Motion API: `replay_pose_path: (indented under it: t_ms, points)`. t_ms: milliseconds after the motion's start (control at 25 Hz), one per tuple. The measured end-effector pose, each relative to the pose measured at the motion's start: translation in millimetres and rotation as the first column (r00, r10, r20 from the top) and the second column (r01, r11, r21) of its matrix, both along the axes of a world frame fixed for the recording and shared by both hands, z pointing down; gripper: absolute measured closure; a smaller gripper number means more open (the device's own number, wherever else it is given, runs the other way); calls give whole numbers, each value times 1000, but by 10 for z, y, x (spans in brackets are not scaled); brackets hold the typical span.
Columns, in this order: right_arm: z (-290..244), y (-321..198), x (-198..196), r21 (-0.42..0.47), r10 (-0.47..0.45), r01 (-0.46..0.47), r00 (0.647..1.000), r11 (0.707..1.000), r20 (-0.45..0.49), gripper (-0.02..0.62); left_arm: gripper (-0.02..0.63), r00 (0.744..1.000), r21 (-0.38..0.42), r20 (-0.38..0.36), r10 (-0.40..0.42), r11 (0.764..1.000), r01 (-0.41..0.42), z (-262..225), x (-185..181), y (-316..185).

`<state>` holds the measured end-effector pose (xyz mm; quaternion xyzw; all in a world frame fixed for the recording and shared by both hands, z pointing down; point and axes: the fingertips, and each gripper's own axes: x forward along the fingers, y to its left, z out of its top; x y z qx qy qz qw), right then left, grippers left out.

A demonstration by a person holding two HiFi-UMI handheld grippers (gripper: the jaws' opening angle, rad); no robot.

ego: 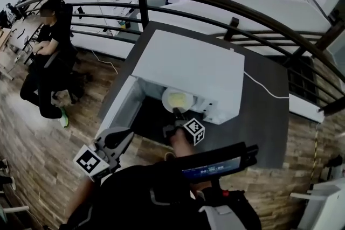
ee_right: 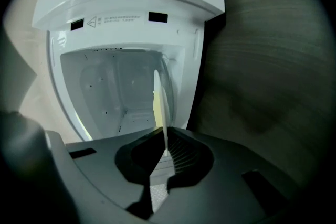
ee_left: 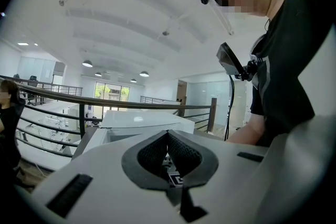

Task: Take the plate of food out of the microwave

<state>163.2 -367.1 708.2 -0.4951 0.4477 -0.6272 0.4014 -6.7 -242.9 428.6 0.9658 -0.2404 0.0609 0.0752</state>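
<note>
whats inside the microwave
A plate with yellow food, at the mouth of the microwave, its rim pinched by the right gripper. The cavity behind looks bare; its floor under the plate is hidden.

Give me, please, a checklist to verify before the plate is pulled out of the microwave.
1. Right gripper jaws shut on the plate rim: ok.
2. Microwave door swung open: ok.
3. Food steady on the plate: cannot tell.
4. Left gripper empty, jaws together: ok.
5. Bare table beside the microwave for setting down: ok.
</note>
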Motion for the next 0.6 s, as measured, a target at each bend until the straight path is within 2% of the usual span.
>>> replay_pose_path:
  t_ms: [200, 480, 600]
  points:
    - [-174, 149, -169, 46, -24, 23, 1000, 999, 8, 583, 601, 999, -1, -53, 8, 1000, -8, -66, -141, 3]
    - [-509, 362, -331, 104, -69, 65, 997, 992, 36, 582, 601, 997, 10, -60, 42, 999, -42, -56, -134, 47]
    - [-602, 614, -343, 114, -83, 78, 996, 990, 36, 583, 601, 996, -4, -72, 50, 999, -51, -15, -104, 163]
